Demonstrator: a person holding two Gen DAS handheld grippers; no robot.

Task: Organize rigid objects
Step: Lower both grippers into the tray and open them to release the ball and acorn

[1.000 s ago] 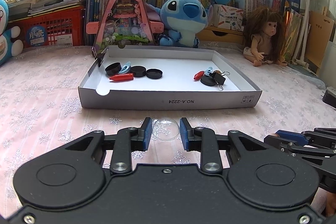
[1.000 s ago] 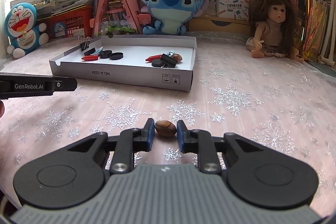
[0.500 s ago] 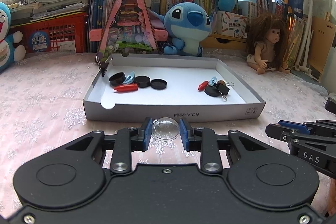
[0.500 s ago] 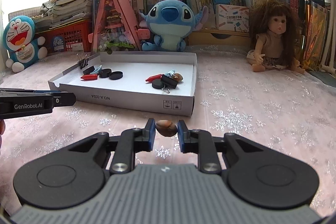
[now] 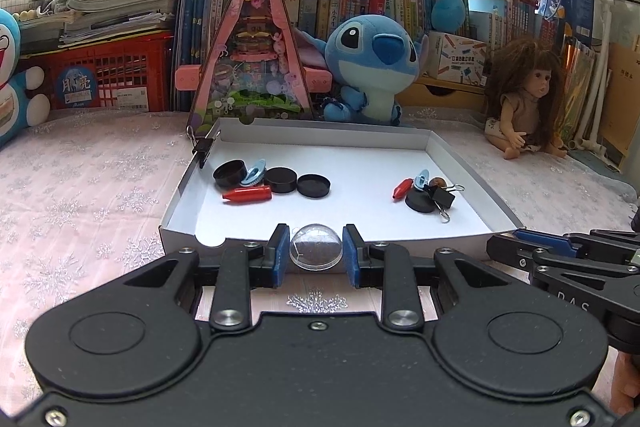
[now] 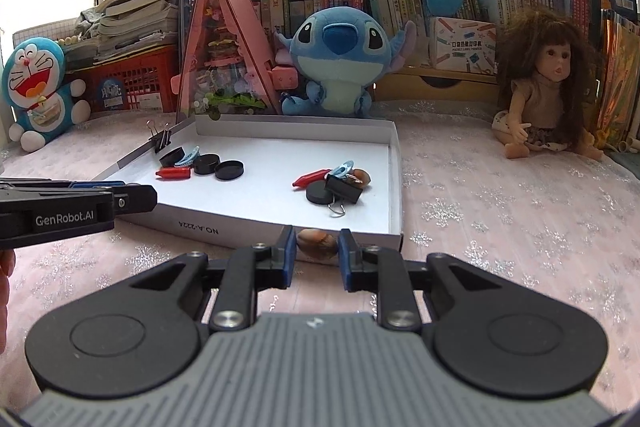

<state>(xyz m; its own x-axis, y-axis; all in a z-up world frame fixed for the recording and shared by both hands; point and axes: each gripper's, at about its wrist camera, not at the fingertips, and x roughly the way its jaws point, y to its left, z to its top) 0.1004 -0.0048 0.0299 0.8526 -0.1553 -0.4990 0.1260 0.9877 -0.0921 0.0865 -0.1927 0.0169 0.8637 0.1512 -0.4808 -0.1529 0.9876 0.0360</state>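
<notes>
My left gripper (image 5: 316, 250) pinches a clear dome (image 5: 316, 246), right gripper (image 6: 317, 247) pinches a nut (image 6: 317, 242); clear the tray (image 6: 280, 227) wall first, then release inside.

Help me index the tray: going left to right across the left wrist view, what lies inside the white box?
Tilted black cap → red bullet-shaped piece → upright black cap → flat black lid → small red piece → black binder clip.

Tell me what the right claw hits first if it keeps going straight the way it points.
Probably the near wall of the white tray: the right claw, shut on a brown nut, sits just before it. If it is already above the rim, the binder clip comes next.
</notes>
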